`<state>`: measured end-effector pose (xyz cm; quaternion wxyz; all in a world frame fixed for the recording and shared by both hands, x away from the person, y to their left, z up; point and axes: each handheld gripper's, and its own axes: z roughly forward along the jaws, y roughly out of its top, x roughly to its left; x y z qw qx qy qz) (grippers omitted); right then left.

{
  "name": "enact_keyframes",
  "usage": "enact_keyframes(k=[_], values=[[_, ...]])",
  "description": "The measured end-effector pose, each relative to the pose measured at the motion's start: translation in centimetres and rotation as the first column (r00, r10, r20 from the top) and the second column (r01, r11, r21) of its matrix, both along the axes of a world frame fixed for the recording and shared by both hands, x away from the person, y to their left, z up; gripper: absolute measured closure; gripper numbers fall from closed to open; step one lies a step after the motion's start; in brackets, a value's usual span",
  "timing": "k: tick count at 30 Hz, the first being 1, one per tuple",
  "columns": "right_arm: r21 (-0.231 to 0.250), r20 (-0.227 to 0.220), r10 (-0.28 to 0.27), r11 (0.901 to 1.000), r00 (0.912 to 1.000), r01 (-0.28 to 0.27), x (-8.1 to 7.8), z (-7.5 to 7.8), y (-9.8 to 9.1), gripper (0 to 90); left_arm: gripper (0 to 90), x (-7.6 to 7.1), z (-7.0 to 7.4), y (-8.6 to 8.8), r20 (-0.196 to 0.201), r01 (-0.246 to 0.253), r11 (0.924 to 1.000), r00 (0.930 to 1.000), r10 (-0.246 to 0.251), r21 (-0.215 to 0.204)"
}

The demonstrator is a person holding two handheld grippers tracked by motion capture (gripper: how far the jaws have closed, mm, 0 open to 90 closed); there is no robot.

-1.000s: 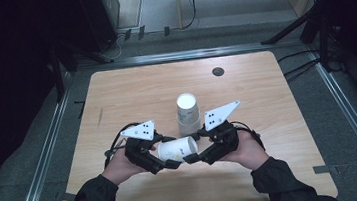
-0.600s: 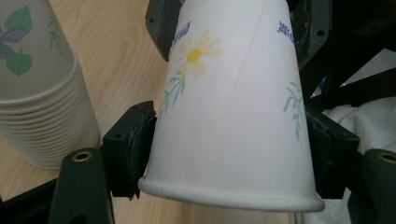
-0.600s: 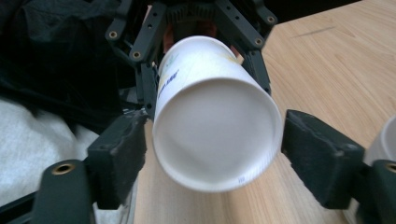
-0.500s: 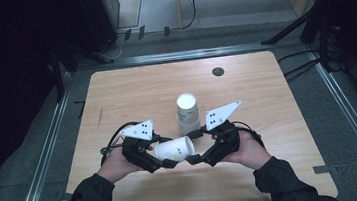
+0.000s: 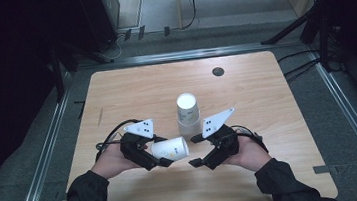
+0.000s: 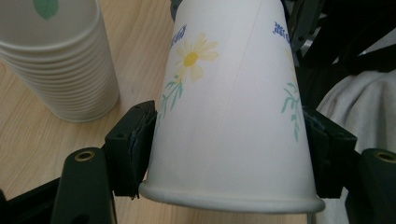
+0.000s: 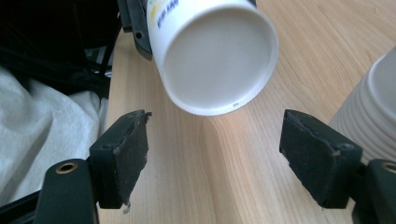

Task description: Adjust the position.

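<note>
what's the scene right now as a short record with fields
held item: paper cup with a flower print, lying sideways above the table
left tool: shut on the paper cup, pads pressing both sides near the rim
right tool: open, nothing between the pads, facing the cup's base; its jaws have just been closing a little
stack of cups: upright, mid-table, just behind the two tools
table: light wood, small dark round spot near the far edge

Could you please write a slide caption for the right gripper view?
Right tool open and empty, facing the base of a paper cup held sideways above the wooden table, beside a cup stack.
</note>
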<state>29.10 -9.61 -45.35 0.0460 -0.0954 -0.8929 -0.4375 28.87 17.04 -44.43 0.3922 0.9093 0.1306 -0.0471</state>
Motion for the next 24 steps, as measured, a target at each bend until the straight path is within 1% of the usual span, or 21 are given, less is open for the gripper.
enact_keyframes(k=[1,4,6,9,10,12,13,14,16,19,20,21,22,23,24], values=[[-0.007,0.004,-0.002,1.0000,1.0000,0.002,0.0,-0.1,-0.1,24.4,28.9,0.1,-0.1,-0.2,-0.004,0.010,0.9996,0.9999,-0.010,0.027],[-0.025,0.006,-0.016,0.9996,0.9999,0.016,-0.1,-0.4,-0.2,24.7,29.0,0.3,-0.5,-0.8,-0.016,0.019,0.9978,0.9997,-0.018,0.064],[-0.032,0.013,-0.014,0.9994,0.9998,0.014,-0.1,-0.7,-0.2,24.6,29.0,0.4,-0.6,-1.1,-0.016,0.031,0.9957,0.9994,-0.030,0.087],[-0.061,0.011,-0.019,0.9979,0.9998,0.020,-0.3,-1.1,-0.2,24.6,29.0,0.6,-0.7,-1.6,-0.020,0.047,0.9924,0.9988,-0.045,0.114],[-0.066,0.019,-0.017,0.9977,0.9997,0.018,-0.3,-1.2,-0.2,24.6,29.1,0.7,-0.8,-1.7,-0.030,0.055,0.9908,0.9982,-0.052,0.124],[-0.074,0.017,-0.019,0.9971,0.9997,0.020,-0.3,-1.4,-0.3,24.7,29.1,0.7,-0.8,-2.0,-0.031,0.058,0.9900,0.9980,-0.055,0.128],[-0.084,0.014,-0.016,0.9964,0.9998,0.017,-0.3,-1.7,-0.4,24.6,29.1,0.8,-0.9,-2.4,-0.030,0.074,0.9859,0.9971,-0.070,0.150],[-0.085,0.013,-0.015,0.9962,0.9998,0.016,-0.3,-1.8,-0.4,24.6,29.1,0.8,-0.9,-2.4,-0.030,0.074,0.9859,0.9971,-0.070,0.150],[-0.087,0.011,-0.021,0.9960,0.9997,0.022,-0.3,-1.9,-0.5,24.8,29.1,0.9,-1.0,-3.0,-0.030,0.086,0.9796,0.9962,-0.082,0.182],[-0.089,0.009,-0.022,0.9958,0.9997,0.023,-0.3,-2.1,-0.5,25.0,29.1,0.8,-1.2,-3.8,-0.030,0.098,0.9716,0.9951,-0.094,0.215],[-0.095,0.005,-0.019,0.9953,0.9998,0.019,-0.4,-2.2,-0.5,25.1,29.1,0.9,-1.3,-4.0,-0.034,0.112,0.9667,0.9937,-0.107,0.230],[-0.099,0.008,-0.015,0.9950,0.9999,0.016,-0.4,-2.4,-0.4,25.2,29.1,0.9,-1.4,-4.2,-0.038,0.118,0.9642,0.9930,-0.112,0.238],[-0.104,0.009,-0.011,0.9945,0.9999,0.012,-0.4,-2.5,-0.4,25.3,29.1,0.8,-1.5,-4.7,-0.031,0.124,0.9576,0.9923,-0.120,0.260],[-0.115,0.005,-0.007,0.9934,1.0000,0.008,-0.5,-2.7,-0.3,25.3,29.1,0.8,-1.5,-4.9,-0.026,0.132,0.9528,0.9912,-0.130,0.273],[-0.121,0.003,-0.006,0.9926,1.0000,0.006,-0.5,-2.8,-0.2,25.4,29.1,0.7,-1.6,-5.2,-0.032,0.138,0.9502,0.9904,-0.135,0.279]])
